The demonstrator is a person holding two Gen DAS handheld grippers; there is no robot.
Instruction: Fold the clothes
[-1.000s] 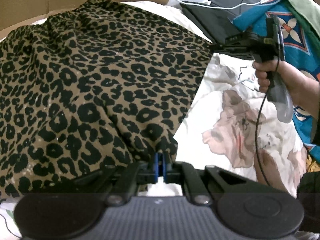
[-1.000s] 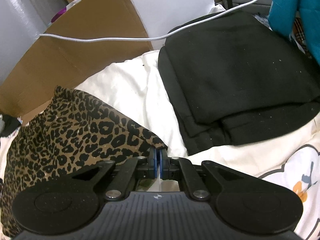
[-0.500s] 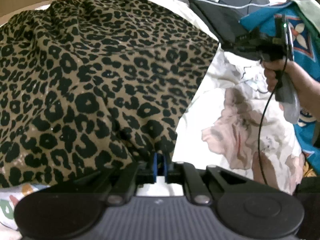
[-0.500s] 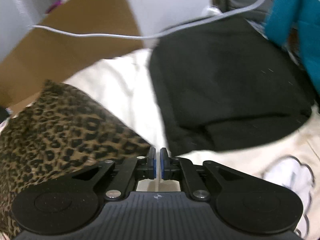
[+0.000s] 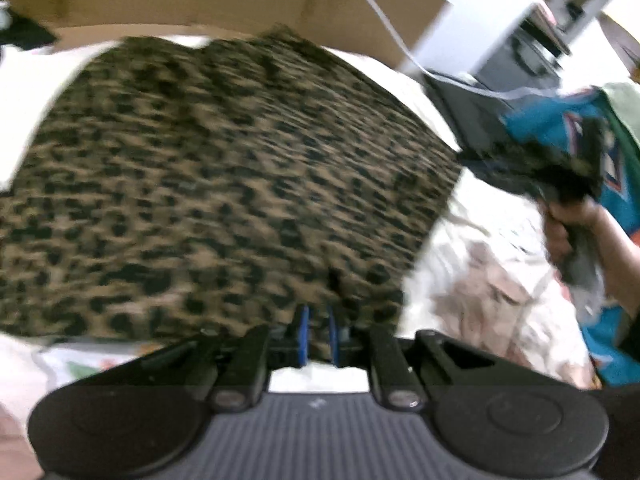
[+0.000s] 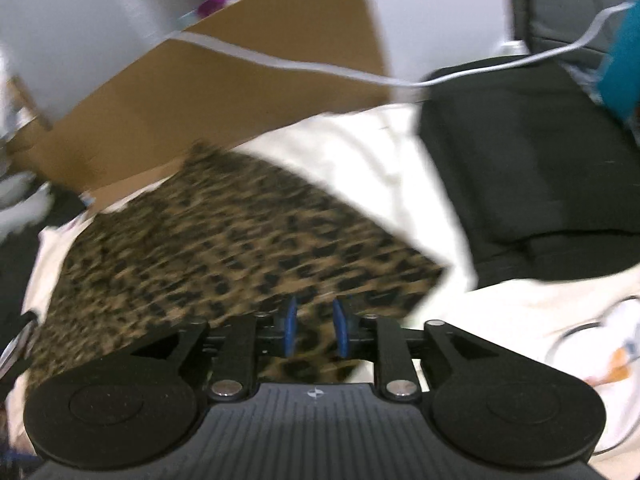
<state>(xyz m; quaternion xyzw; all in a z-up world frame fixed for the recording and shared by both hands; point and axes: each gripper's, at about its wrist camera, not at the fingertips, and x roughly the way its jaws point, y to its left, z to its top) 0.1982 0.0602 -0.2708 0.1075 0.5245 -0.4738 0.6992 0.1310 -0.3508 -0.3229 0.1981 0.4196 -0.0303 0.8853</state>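
The leopard-print garment [image 5: 224, 184] lies spread flat on the bed's white sheet [image 6: 352, 152], its far edge close to a brown cardboard sheet [image 6: 248, 80]. Both pictures are smeared with motion. The left gripper [image 5: 318, 334] sits at the garment's near edge; its blue fingers [image 5: 304, 334] stand a narrow gap apart, with print cloth seen in the gap, though I cannot tell whether they pinch it. The right gripper [image 6: 316, 330] hangs over the garment's right corner, its fingers [image 6: 290, 330] parted and just now spreading, pressing on nothing. A folded black garment [image 6: 532, 184] rests to the right, apart from the leopard one, under a white cable [image 6: 304, 66].
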